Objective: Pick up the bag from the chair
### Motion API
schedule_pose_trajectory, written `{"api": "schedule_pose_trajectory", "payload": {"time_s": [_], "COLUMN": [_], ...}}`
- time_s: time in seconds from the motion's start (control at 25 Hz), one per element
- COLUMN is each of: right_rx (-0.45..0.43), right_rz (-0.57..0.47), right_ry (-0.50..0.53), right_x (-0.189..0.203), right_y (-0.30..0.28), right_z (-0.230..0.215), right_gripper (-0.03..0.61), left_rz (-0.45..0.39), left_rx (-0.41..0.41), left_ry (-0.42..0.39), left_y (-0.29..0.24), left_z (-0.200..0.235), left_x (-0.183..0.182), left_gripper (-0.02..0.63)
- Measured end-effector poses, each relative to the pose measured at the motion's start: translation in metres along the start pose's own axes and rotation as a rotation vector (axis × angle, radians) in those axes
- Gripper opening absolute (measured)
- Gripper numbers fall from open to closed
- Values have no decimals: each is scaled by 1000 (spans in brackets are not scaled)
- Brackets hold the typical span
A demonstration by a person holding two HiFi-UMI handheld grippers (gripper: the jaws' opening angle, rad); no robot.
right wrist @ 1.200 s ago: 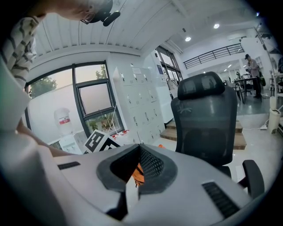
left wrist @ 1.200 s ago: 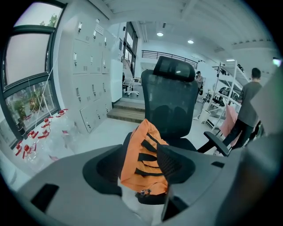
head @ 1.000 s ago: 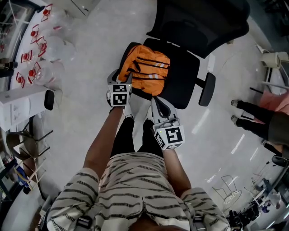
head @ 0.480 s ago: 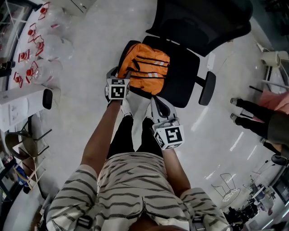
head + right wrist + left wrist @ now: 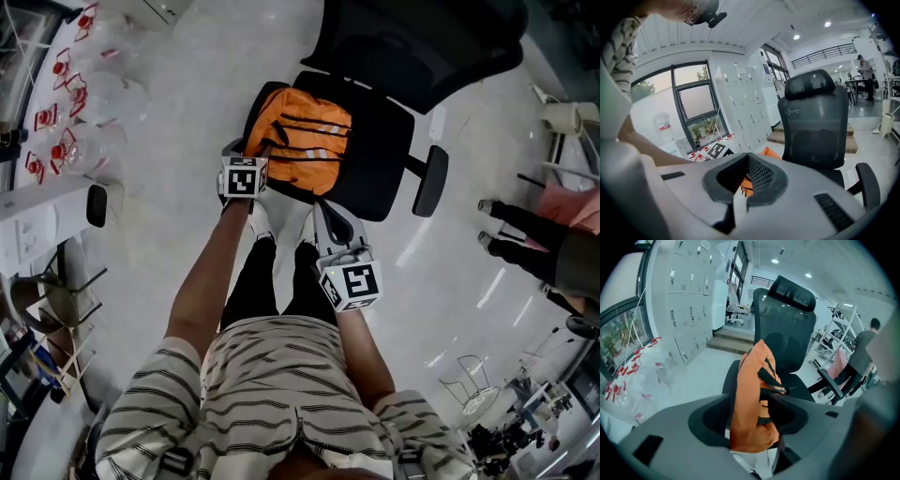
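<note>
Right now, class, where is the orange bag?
Head view: the orange bag lies on the left side of the black chair seat, beyond the left gripper, whose jaws have just been opening with the bag between them.

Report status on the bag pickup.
Left gripper open, fingers just been opening, orange bag between them. Right gripper shut, empty. Bag on chair. Path clear.

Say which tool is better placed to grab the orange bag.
Left. The left tool, its jaws just been opening, straddles the near end of the bag; the right tool hangs back at the front edge of the chair.
</note>
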State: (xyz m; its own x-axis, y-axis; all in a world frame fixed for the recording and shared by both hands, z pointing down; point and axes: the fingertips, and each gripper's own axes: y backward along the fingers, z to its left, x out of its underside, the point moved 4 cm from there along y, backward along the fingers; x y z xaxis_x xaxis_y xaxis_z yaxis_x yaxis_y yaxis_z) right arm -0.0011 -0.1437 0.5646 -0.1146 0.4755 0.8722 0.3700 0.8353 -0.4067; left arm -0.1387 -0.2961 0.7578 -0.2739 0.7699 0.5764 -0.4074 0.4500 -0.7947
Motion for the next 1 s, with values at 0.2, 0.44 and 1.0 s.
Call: {"api": "schedule_pose_trajectory", "payload": {"time_s": [0.2, 0.44, 1.0], "right_rx": [4, 7, 19], "right_rz": [2, 4, 5], "right_ry": [-1, -6, -11], "right_x": [-1, 0, 2], "right_y": [-2, -2, 3], "right_z": [-4, -5, -10], "right_gripper": [18, 18, 18], "left_rz": [11, 17, 2], "left_rx": [3, 3, -18], "left_ry": [21, 23, -6], "left_y": [-6, -10, -8], "left_z": [1, -1, -8], "left_x": [1, 3, 1], "left_gripper": [252, 201, 57]}}
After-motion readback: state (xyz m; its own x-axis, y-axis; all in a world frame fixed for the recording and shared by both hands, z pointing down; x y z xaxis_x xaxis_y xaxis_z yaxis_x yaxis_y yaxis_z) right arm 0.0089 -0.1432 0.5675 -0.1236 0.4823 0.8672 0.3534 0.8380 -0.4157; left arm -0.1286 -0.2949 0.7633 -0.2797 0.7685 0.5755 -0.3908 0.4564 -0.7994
